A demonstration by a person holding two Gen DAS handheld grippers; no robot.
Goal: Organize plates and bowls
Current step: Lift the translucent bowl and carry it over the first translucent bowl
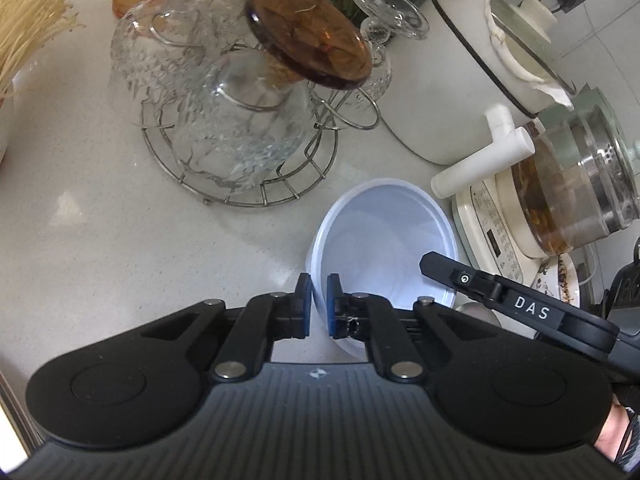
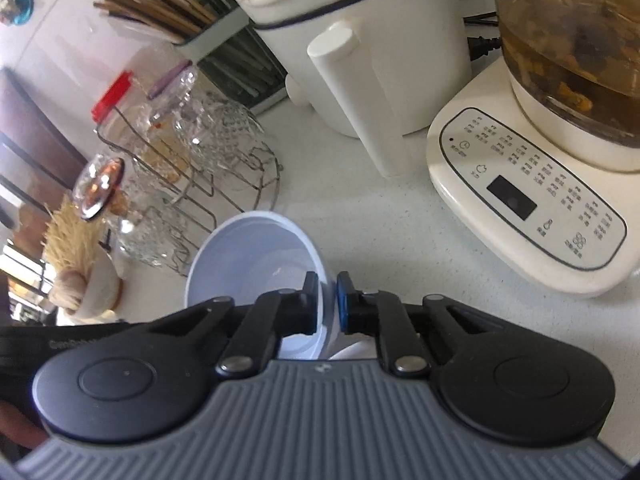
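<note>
Gripping: both jaws pinch bowl (image 1: 384,240) rim, left gripper (image 1: 319,304) near side, right gripper (image 2: 328,304) opposite.
Feel: prob light, thin plastic, flexy; hold rim.
Worktop (image 1: 100,240): glass rack (image 1: 240,128) nearby.

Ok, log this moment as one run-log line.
left gripper: shut on bowl rim | right gripper: shut on opposite rim | bowl: upright, apparently empty | setting: countertop
</note>
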